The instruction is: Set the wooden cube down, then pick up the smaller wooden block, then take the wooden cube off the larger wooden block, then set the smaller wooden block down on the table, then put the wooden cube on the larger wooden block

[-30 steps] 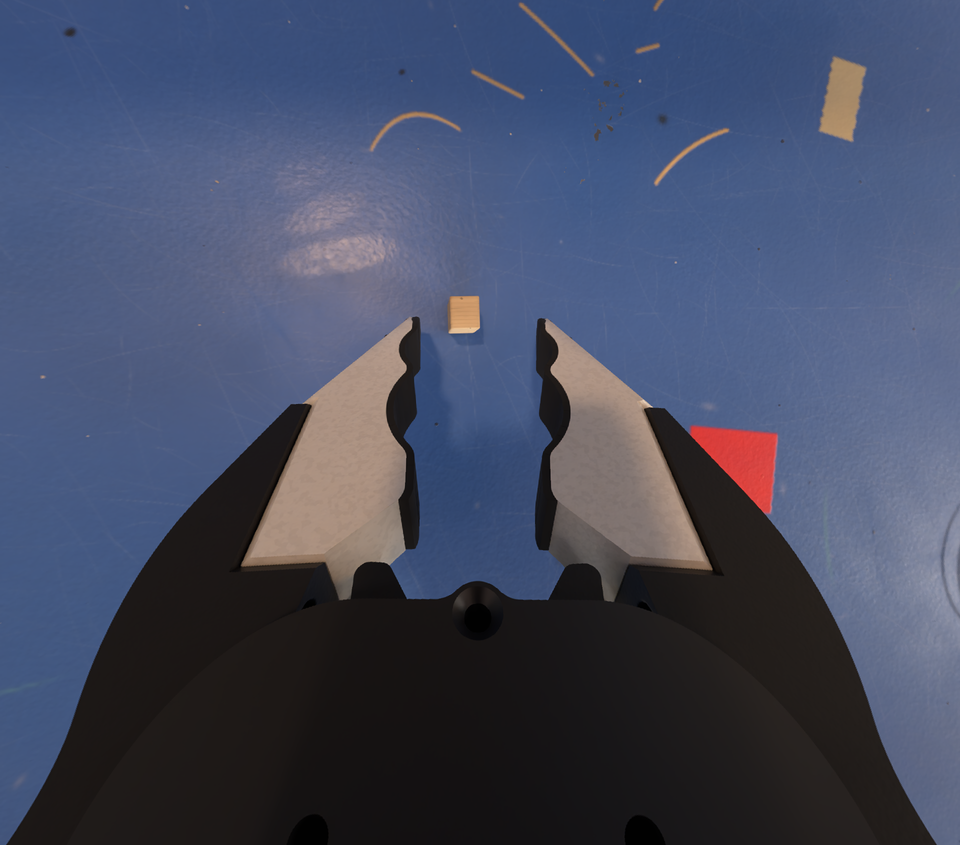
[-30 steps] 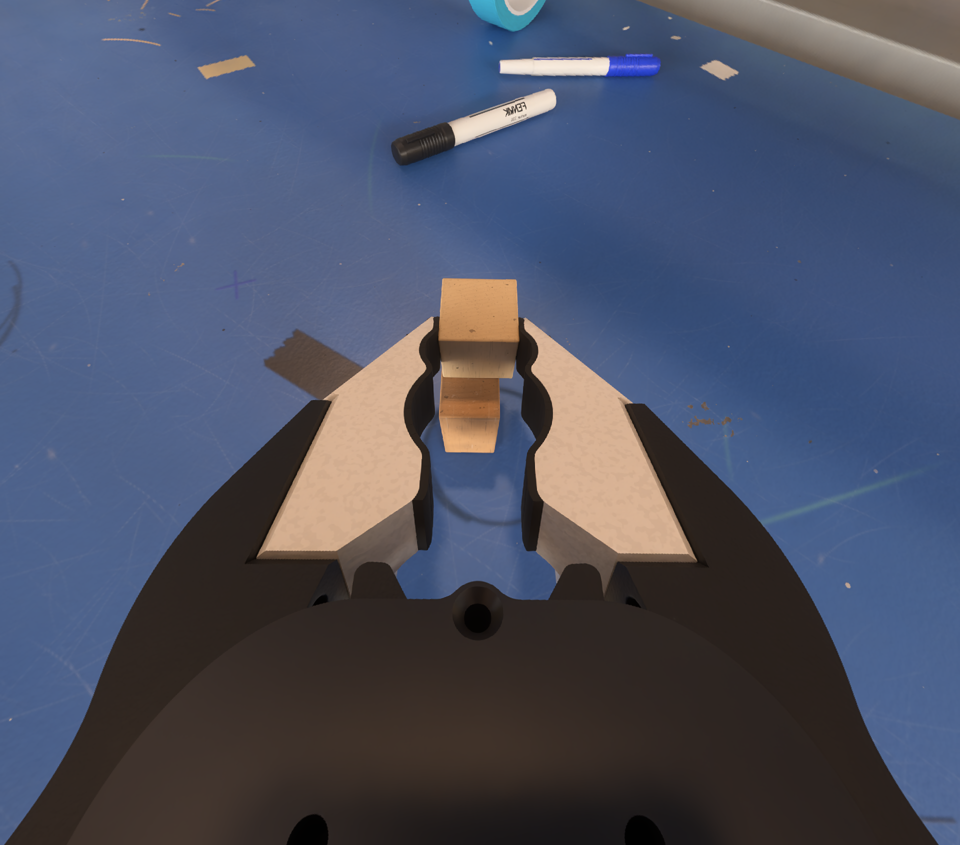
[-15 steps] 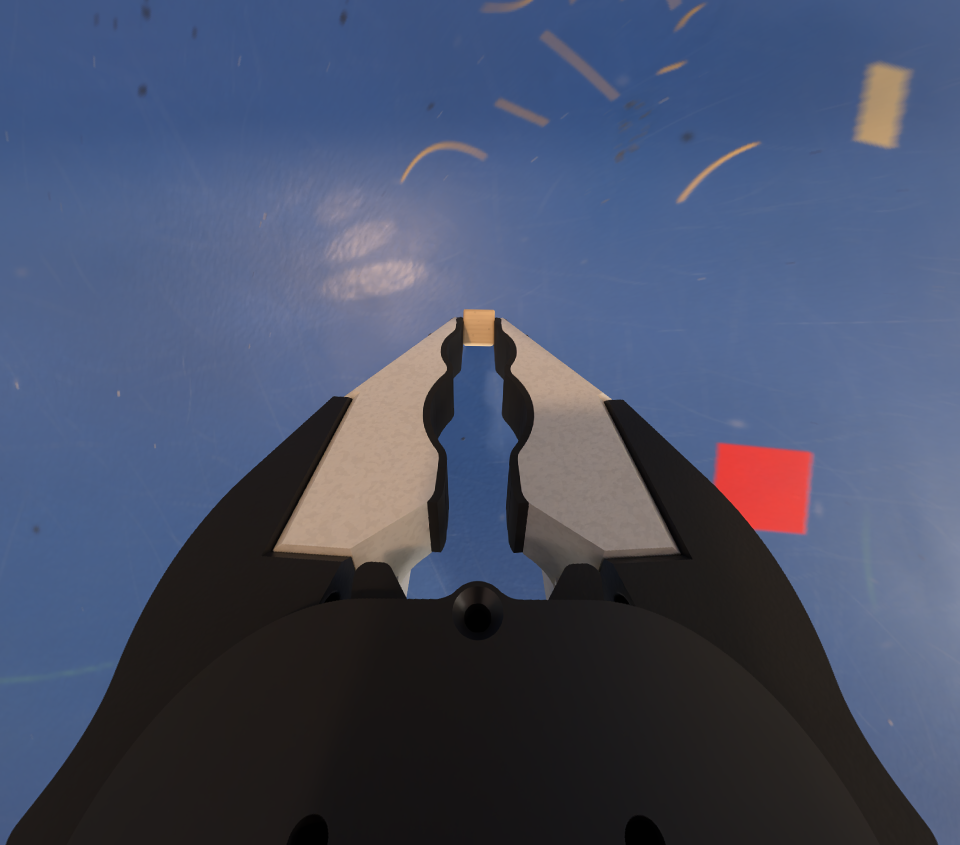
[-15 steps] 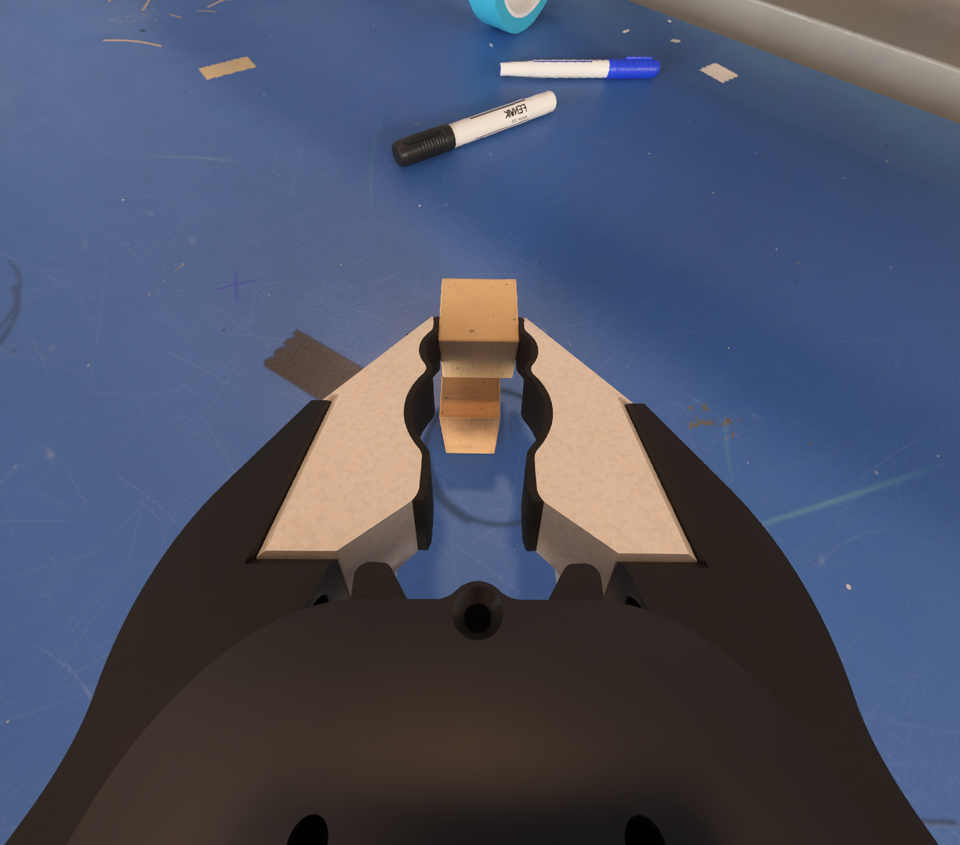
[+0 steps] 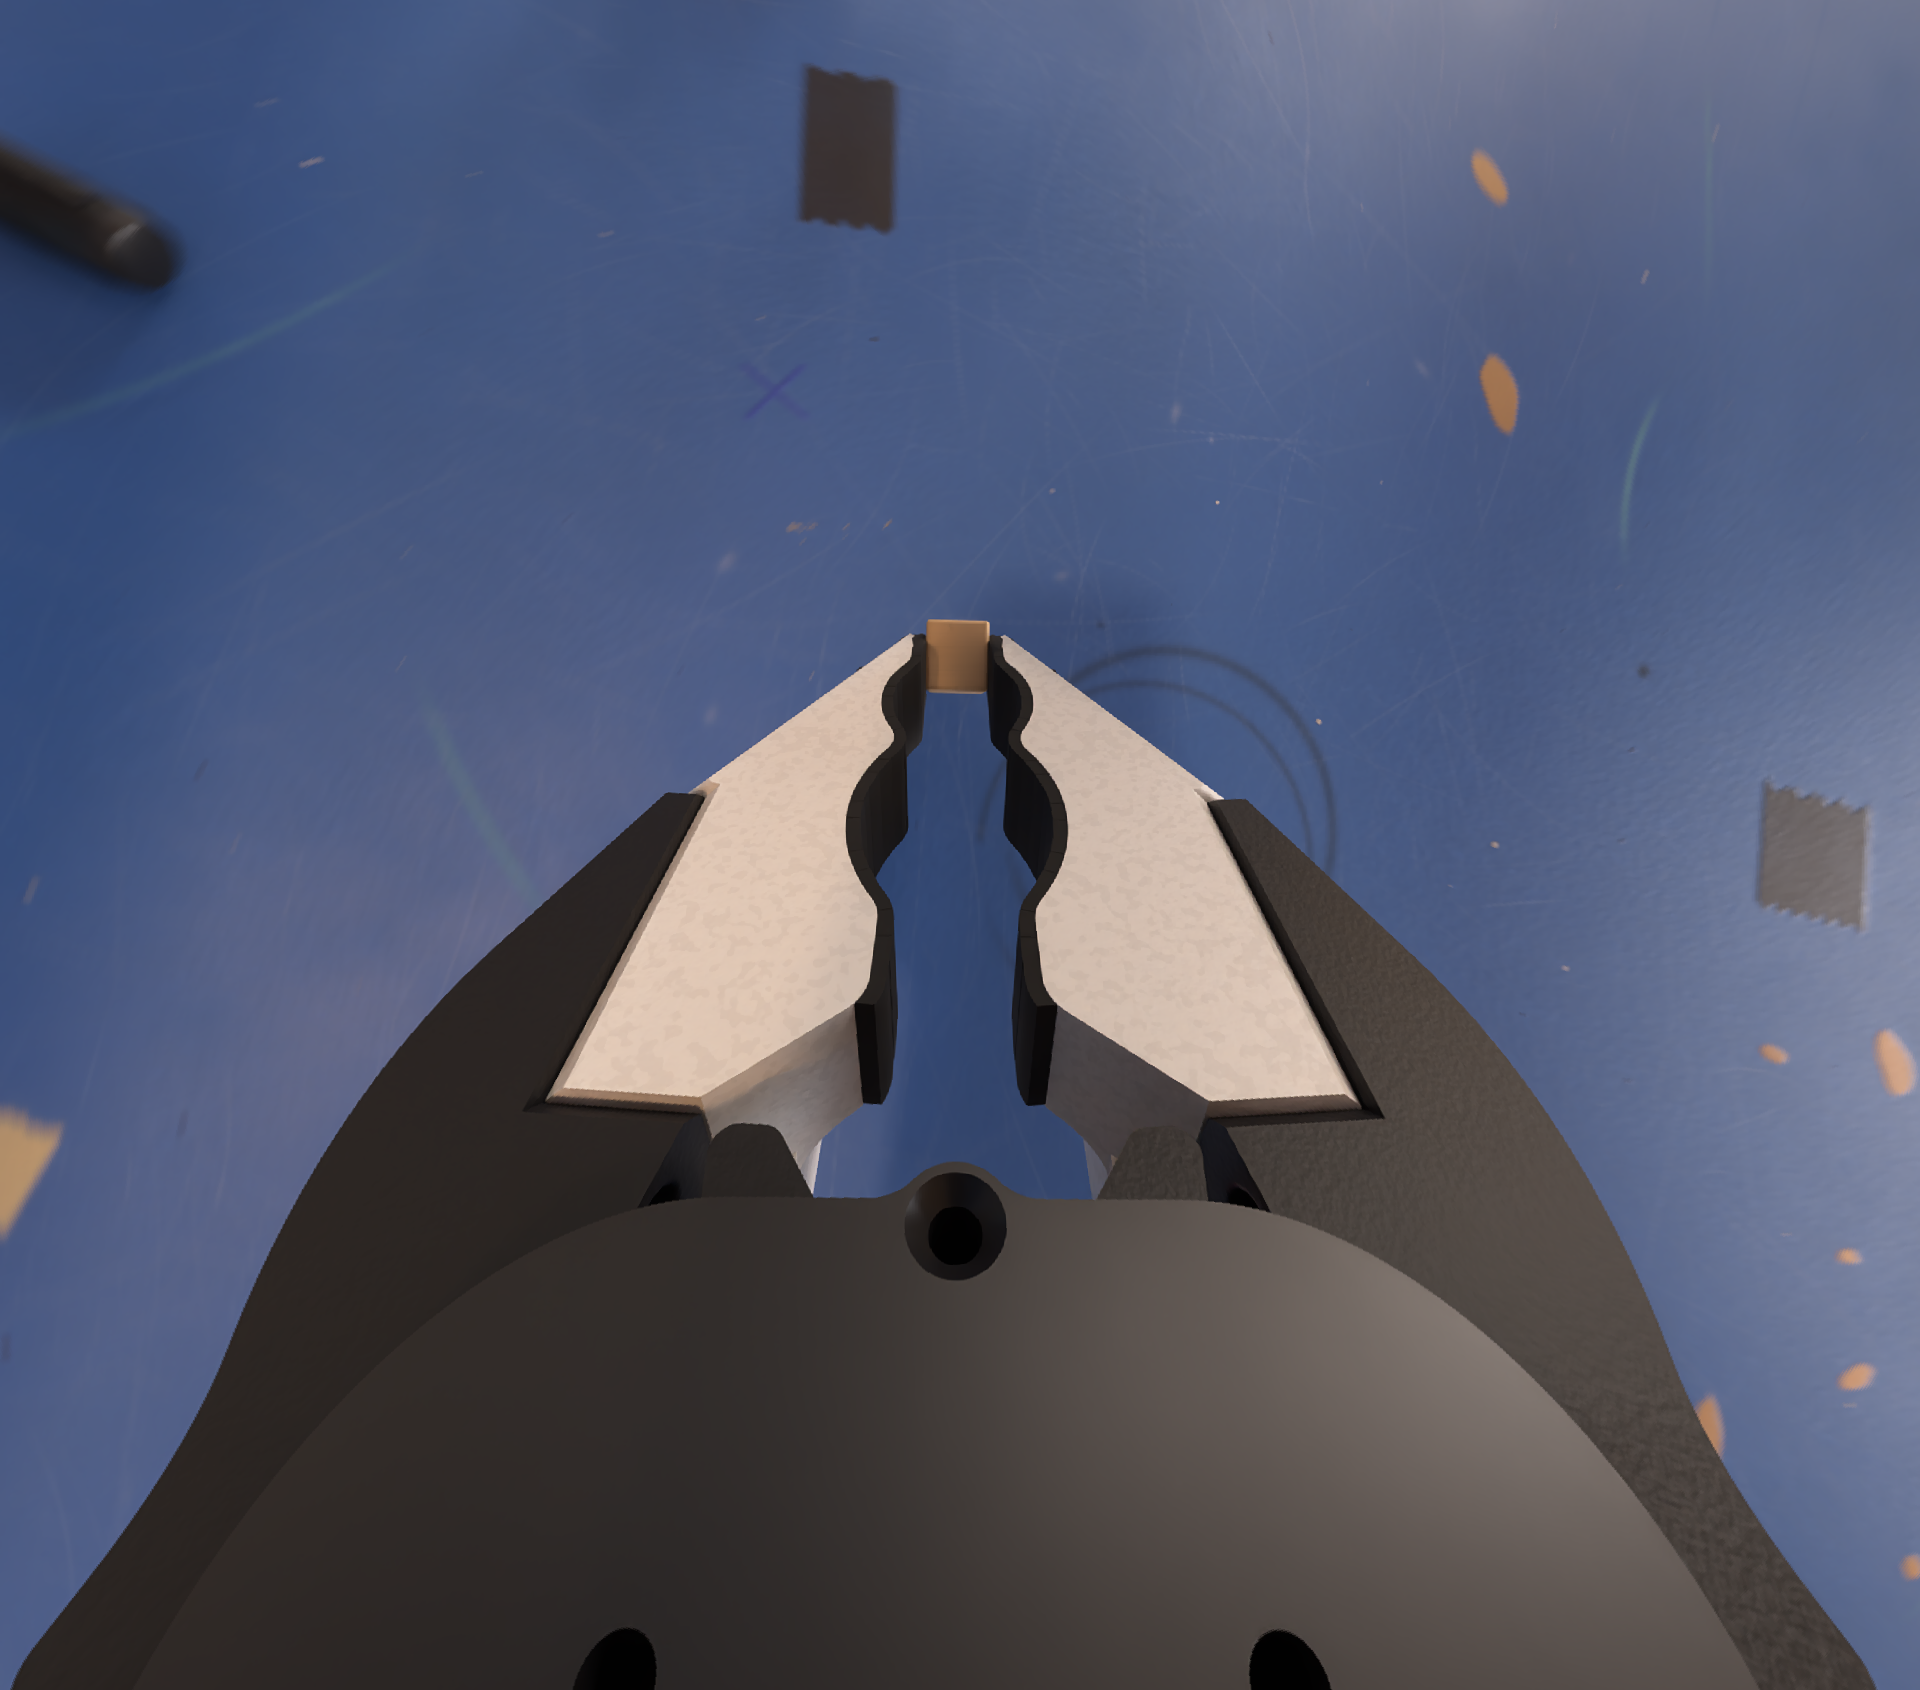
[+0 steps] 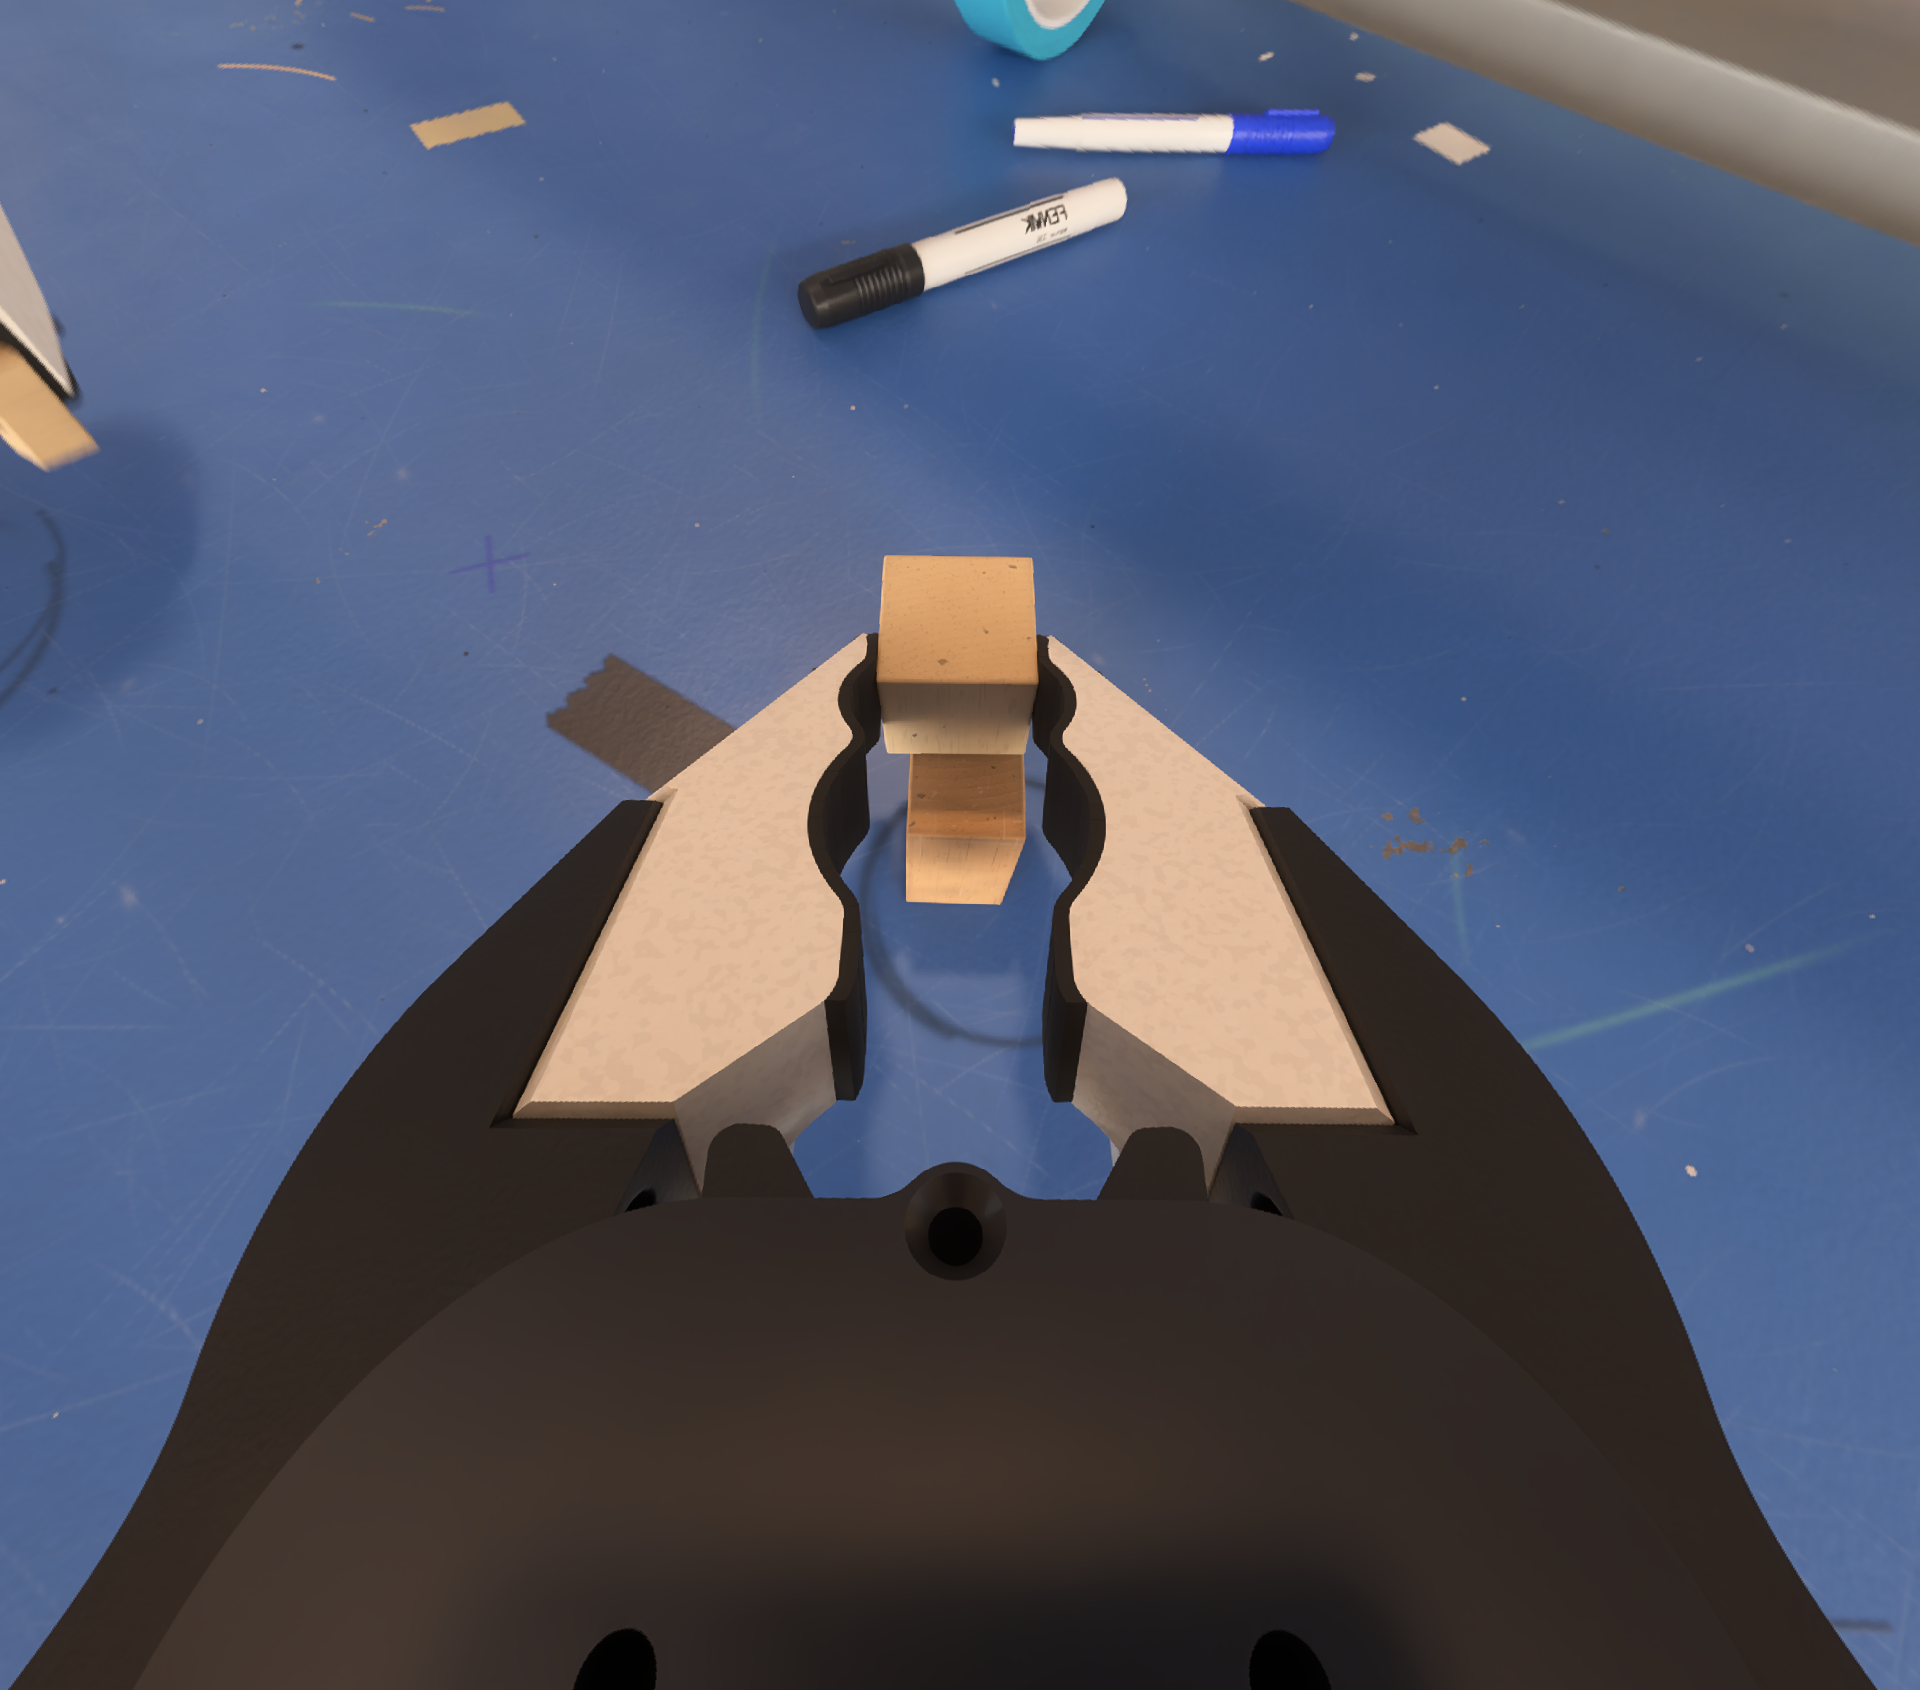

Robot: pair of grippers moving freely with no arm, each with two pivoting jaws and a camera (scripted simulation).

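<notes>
My left hand-held gripper (image 5: 958, 653) pinches the smaller wooden block (image 5: 957, 655) at its tips; my right hand-held gripper (image 6: 957, 669) clamps the wooden cube (image 6: 957, 622), lifted above the larger wooden block (image 6: 961, 830).

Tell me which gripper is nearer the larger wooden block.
Right: the right gripper hangs directly over the larger wooden block; the left gripper is off to one side.

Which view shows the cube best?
The right wrist view: the cube sits centred and sharp between the right tool tips, above the larger block. The left wrist view does not show it clearly.
</notes>
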